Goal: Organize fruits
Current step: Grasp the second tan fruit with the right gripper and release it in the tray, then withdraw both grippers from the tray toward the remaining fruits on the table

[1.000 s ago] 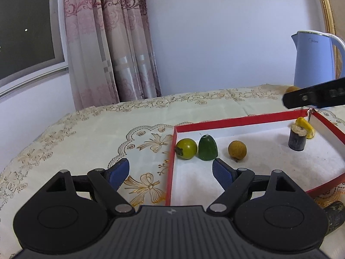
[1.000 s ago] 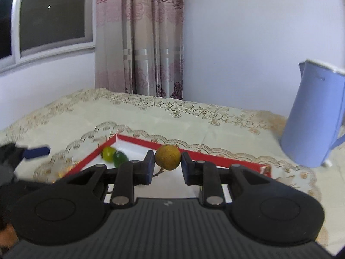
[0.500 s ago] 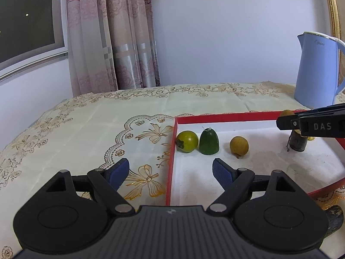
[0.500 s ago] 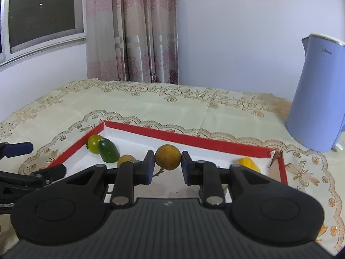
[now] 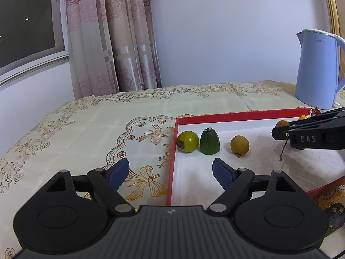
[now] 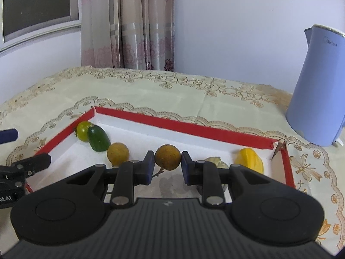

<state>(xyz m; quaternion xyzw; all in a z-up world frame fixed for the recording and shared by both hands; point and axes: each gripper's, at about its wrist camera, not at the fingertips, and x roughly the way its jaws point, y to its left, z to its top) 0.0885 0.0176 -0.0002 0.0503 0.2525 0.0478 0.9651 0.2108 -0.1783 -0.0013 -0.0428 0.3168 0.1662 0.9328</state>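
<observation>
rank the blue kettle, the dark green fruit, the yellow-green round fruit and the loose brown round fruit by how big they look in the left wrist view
1. blue kettle, by far the largest, though farthest back
2. dark green fruit, slightly taller than its neighbours
3. yellow-green round fruit and loose brown round fruit: nearly alike at similar distance, so not ranked

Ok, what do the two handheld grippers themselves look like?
Both match: the left gripper and the right gripper have black plastic bodies with ribbed tops, round side discs, silver pivot pins and blue-padded jaws. White "DAS" lettering marks the right one's side. No cables or sleeves visible.
</observation>
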